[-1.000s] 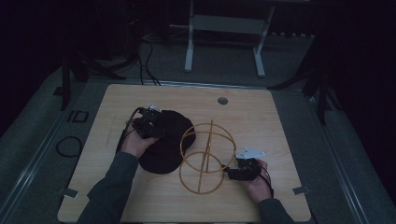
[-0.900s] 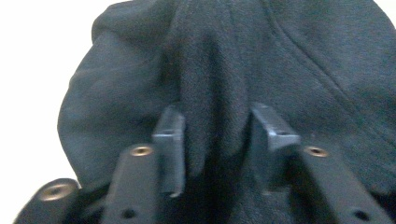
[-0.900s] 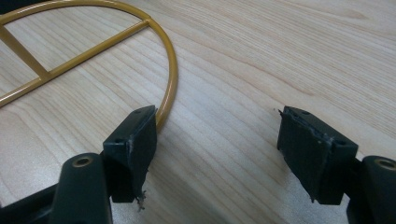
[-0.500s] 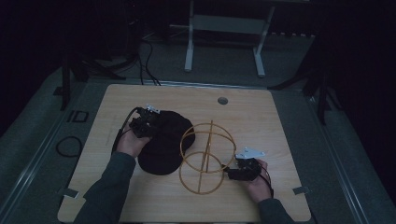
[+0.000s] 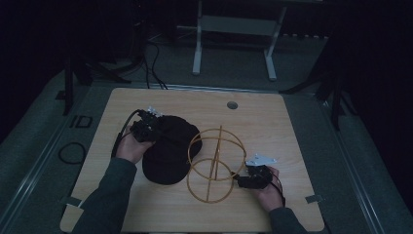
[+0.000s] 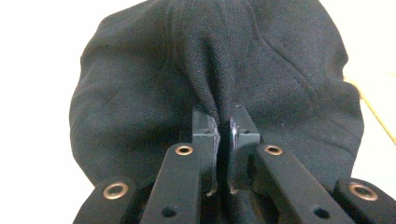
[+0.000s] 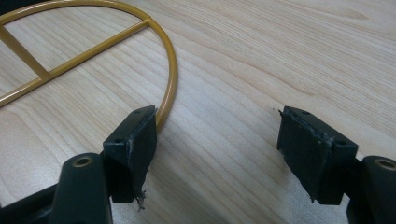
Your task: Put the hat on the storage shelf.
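Black cap (image 6: 224,60) is pinched in the left tool (image 6: 223,135), beside the gold wire stand (image 5: 214,163).

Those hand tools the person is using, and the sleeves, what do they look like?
Each gripper, left and right, has two black jaws with brass-coloured rivets and worn flat pads. The right one carries a grey three-cornered plate; a black cable trails from the left. The sleeves are dark grey-green.

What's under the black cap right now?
The black cap lies on the table, its right edge by the gold wire stand. The left gripper pinches its fabric; anything beneath stays covered.
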Action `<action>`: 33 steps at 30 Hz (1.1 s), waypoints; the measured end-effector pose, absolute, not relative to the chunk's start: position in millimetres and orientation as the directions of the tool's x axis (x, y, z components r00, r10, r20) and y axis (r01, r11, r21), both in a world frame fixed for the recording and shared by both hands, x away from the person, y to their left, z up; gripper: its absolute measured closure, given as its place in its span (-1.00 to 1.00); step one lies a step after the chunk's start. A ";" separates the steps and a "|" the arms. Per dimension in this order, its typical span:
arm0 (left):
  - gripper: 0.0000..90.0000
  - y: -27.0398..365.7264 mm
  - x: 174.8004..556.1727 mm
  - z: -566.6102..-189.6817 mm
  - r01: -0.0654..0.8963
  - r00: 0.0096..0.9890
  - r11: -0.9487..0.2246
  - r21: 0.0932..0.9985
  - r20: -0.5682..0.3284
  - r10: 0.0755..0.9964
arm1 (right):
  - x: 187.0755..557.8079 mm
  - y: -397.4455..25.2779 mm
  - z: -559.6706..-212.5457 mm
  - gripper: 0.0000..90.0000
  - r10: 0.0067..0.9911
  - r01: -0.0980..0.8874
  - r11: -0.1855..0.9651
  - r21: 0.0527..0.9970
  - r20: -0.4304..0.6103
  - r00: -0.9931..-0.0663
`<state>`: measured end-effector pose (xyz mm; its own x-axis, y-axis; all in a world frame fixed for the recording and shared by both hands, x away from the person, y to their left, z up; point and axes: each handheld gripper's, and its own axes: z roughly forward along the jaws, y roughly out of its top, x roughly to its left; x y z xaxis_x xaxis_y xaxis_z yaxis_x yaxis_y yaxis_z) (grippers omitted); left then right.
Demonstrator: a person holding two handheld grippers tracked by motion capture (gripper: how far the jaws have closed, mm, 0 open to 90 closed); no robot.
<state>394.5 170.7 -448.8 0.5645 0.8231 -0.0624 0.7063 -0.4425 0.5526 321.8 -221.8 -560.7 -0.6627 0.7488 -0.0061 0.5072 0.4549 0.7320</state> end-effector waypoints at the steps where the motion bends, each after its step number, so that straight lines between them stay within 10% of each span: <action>1: 0.86 171.6 393.1 -445.8 0.702 0.566 -0.440 0.560 -0.063 0.822 | 321.8 -221.8 -560.8 -0.37 0.749 0.507 0.455 0.732 -0.006 -0.663; 33: 0.86 199.9 371.9 -418.4 0.653 0.624 -0.444 0.614 -0.104 0.774 | 321.7 -221.8 -560.7 -0.37 0.749 0.507 0.454 0.732 -0.006 -0.662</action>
<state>371.9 199.9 -418.4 0.6242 0.7743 -0.1040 0.6527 -0.4437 0.6140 321.7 -221.8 -560.7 -0.6624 0.7491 -0.0058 0.5075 0.4545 0.7321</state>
